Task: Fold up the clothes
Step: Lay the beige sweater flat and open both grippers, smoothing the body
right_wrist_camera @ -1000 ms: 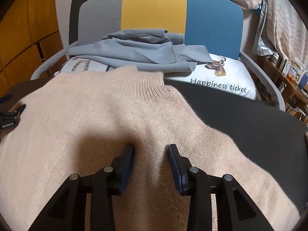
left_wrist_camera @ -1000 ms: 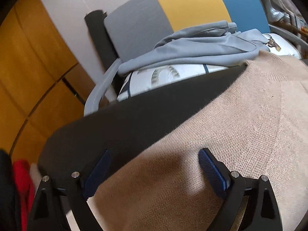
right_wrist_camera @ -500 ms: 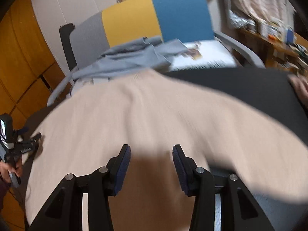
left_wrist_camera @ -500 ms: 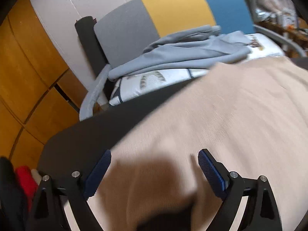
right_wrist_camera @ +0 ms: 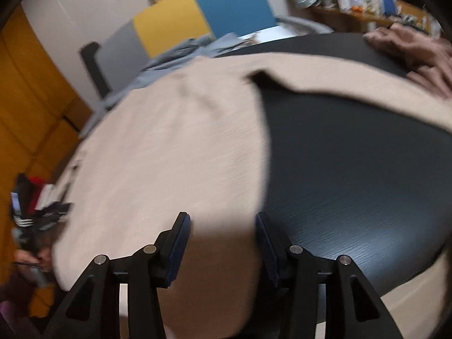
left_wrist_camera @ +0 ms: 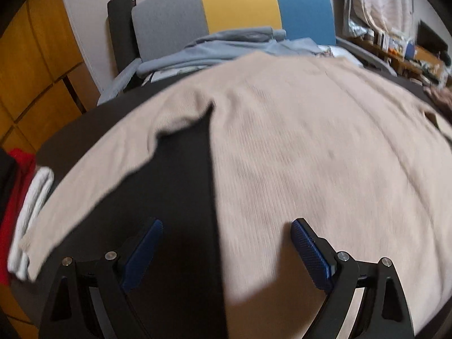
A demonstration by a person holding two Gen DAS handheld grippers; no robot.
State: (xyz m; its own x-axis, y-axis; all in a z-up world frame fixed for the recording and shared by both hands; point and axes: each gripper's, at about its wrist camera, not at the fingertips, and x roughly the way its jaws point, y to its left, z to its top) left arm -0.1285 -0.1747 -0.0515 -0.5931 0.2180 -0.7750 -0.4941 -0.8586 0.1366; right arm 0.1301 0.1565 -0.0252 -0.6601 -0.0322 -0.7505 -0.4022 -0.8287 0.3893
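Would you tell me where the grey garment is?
In the left wrist view, the grey garment lies on the chair beyond the beige sweater.

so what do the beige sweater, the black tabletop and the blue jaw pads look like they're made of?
Beige sweater: soft knit, probably wool or acrylic; fine vertical ribbing shows, matte.
Black tabletop: looks like wood or wood-look laminate; faint grain lines, slight sheen.
Blue pads on the left gripper's jaws: likely rubber or moulded plastic; a fine cross-hatched texture is visible.
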